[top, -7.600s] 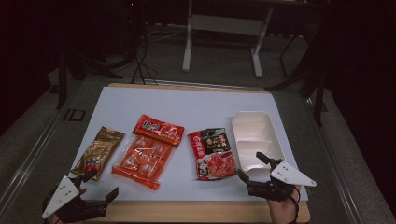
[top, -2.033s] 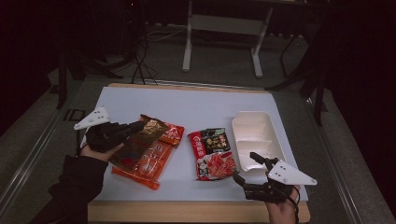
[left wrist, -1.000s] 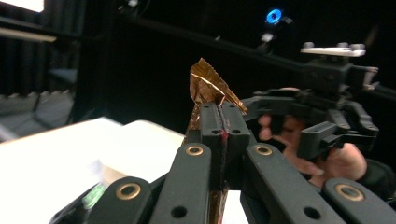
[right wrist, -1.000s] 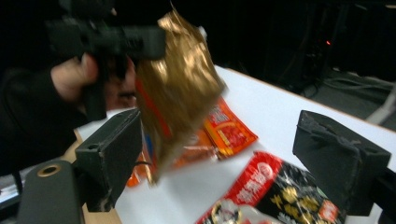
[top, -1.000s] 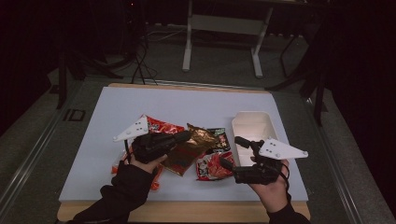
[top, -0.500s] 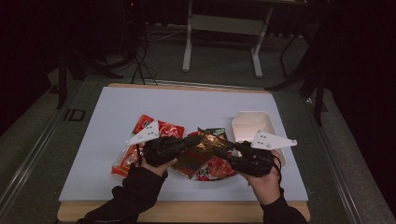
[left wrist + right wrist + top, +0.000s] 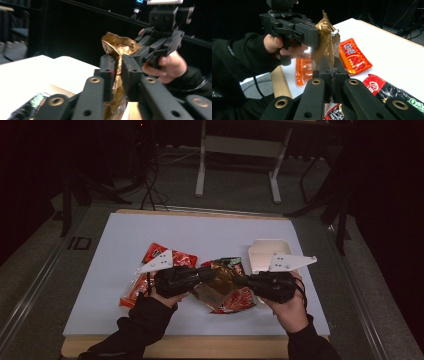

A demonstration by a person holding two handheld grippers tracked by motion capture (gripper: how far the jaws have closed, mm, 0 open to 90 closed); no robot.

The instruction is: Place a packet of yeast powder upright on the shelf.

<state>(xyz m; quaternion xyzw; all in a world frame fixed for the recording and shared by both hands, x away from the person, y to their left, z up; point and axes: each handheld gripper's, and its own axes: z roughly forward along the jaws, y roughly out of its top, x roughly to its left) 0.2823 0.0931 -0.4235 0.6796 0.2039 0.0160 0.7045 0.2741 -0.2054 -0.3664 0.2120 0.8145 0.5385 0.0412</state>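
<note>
A crumpled gold packet (image 7: 218, 282) hangs in the air over the middle of the white table (image 7: 150, 230), between my two grippers. My left gripper (image 7: 210, 274) comes at it from the left. Its jaws have just been opening and stand slightly apart in the left gripper view, with the gold packet (image 7: 120, 47) still in the gap. My right gripper (image 7: 242, 281) comes from the right. Its jaws have just been closing and are shut on the lower edge of the gold packet (image 7: 328, 37).
On the table lie a red packet (image 7: 165, 256), an orange see-through packet (image 7: 131, 294) and a red-and-black packet (image 7: 235, 301) under the grippers. A white tray (image 7: 265, 251) stands behind my right gripper. The wooden front edge (image 7: 200, 347) is close to the forearms.
My left gripper carried the gold packet from the table's left to the middle. My right gripper came in from the right and shut on the packet's other end.
</note>
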